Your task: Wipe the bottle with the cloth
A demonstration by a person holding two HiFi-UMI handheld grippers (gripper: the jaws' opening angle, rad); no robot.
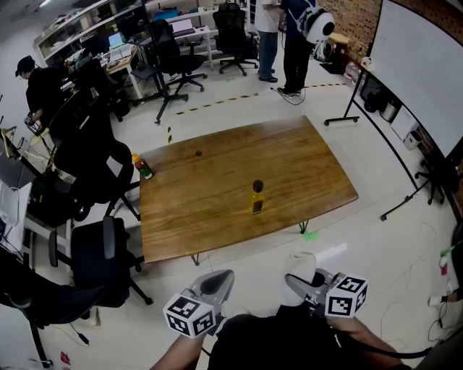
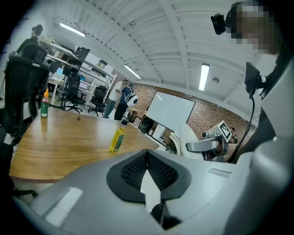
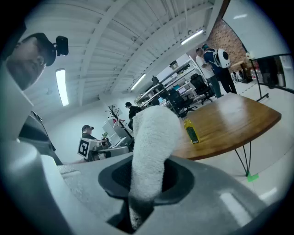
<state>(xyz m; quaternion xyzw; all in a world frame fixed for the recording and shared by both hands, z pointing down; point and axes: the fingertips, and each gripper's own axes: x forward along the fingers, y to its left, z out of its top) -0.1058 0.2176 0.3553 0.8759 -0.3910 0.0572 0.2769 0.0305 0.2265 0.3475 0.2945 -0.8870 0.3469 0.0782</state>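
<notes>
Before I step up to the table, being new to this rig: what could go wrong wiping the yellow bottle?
The yellow bottle stands upright and unheld on the table; with the left gripper shut and empty, a push from the cloth might tip it. The cloth bulges far out of the right gripper and may slip.

Wooden table (image 1: 217, 191) on pale floor (image 1: 239, 108), black office chairs (image 1: 90, 260), whiteboard (image 1: 427, 65), brick wall (image 1: 362, 18), ceiling strip lights (image 2: 204, 76)

Surface (image 1: 217, 217): wooden, ahead of left tool (image 1: 217, 280) and right tool (image 1: 302, 278), well apart
Yellow bottle (image 1: 257, 197): upright, ahead between them
Green bottle (image 1: 144, 167): upright, far-left edge
Small dark thing (image 1: 199, 152): beyond both bottles
</notes>
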